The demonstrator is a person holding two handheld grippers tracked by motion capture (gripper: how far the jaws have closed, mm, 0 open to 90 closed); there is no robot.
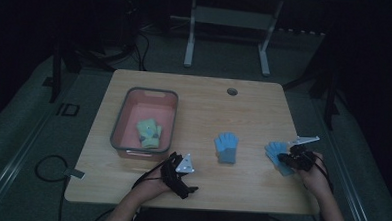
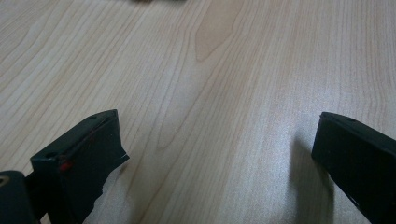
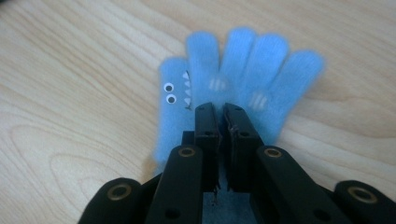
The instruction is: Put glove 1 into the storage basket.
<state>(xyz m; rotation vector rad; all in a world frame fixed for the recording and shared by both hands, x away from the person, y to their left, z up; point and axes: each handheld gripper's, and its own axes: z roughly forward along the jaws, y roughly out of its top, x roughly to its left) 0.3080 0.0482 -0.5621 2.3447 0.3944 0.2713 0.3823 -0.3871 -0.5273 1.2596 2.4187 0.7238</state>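
A light-blue glove (image 1: pixel 275 150) with googly eyes and teeth on its thumb lies flat near the table's right edge, fingers pointing away (image 3: pixel 247 60). My right gripper (image 1: pixel 282 158) sits on its palm with the jaws drawn together, pinching the fabric (image 3: pixel 220 109). A second blue glove (image 1: pixel 227 147) lies in the middle of the table. A green glove (image 1: pixel 149 132) rests inside the pink bin (image 1: pixel 152 91). My left gripper (image 1: pixel 181 174) rests low at the front of the table, jaws wide apart over bare wood (image 2: pixel 217 140), holding nothing.
The wooden table (image 1: pixel 209 106) has a round cable hole (image 1: pixel 232 91) at the back. A metal stand (image 1: pixel 228 22) is on the floor beyond it, and a cable loop (image 1: pixel 51 167) lies on the floor at the left.
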